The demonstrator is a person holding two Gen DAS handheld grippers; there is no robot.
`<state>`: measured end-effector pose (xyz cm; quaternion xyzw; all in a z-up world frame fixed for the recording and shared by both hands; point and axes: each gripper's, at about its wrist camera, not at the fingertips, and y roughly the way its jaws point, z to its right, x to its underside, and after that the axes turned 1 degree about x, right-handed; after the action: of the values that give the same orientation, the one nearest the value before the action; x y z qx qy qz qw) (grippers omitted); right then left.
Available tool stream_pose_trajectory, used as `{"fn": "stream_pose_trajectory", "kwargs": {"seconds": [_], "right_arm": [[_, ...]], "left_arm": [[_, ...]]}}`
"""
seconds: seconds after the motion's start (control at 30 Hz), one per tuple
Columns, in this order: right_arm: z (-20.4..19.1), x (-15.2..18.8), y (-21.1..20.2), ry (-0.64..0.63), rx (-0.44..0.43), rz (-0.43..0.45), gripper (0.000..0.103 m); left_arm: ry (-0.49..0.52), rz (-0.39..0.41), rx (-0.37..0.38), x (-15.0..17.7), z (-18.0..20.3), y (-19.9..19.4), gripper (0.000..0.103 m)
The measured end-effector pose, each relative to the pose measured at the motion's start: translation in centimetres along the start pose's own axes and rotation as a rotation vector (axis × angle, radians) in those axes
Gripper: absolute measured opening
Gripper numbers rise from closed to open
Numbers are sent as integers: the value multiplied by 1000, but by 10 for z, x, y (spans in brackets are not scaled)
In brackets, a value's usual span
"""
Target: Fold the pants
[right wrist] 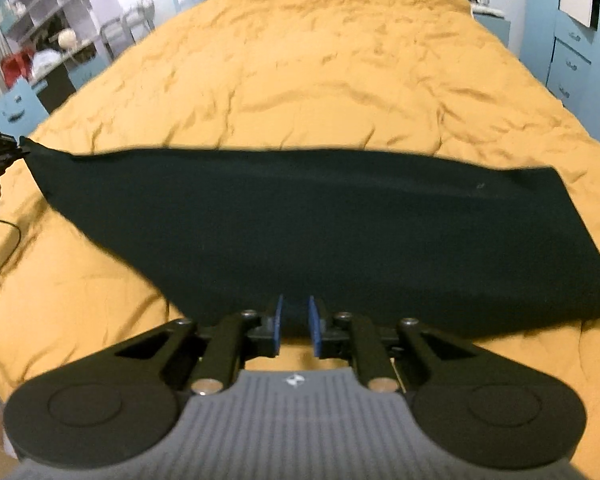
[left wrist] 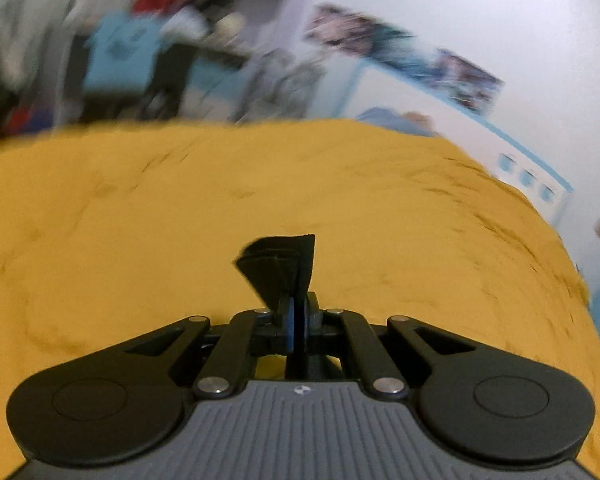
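The black pants (right wrist: 300, 220) stretch across the yellow bedspread (right wrist: 320, 72), lifted at the left end. My left gripper (left wrist: 298, 312) is shut on a bunched corner of the pants (left wrist: 280, 260), which sticks up between its blue pads. In the right wrist view that gripper (right wrist: 0, 150) shows at the far left, holding the pants' left tip. My right gripper (right wrist: 296, 324) has its blue pads a little apart, with the near edge of the pants between them.
The bedspread (left wrist: 180, 208) covers the whole bed. Shelves and a cluttered desk (right wrist: 48, 40) stand at the left. Blue drawers (right wrist: 572, 64) stand at the right. A cable (right wrist: 4, 248) lies on the bed at the left.
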<state>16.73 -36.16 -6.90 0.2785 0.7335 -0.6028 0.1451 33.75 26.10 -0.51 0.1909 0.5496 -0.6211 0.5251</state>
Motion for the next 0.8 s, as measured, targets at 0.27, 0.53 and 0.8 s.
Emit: {"fn": "stream_pose_trajectory", "kwargs": {"seconds": [0.27,0.53,0.8], "right_arm": [[30,-4,-6,72,-73,88,16],[55,9,-16,159,-108,130,18],[66,23,-8,219,-156,102,19]], "left_arm": [[466,132,101,33,163,-70,4],[794,-10,304,164,282,-111,4],[1020,-344,383,292,283,-98,4]]}}
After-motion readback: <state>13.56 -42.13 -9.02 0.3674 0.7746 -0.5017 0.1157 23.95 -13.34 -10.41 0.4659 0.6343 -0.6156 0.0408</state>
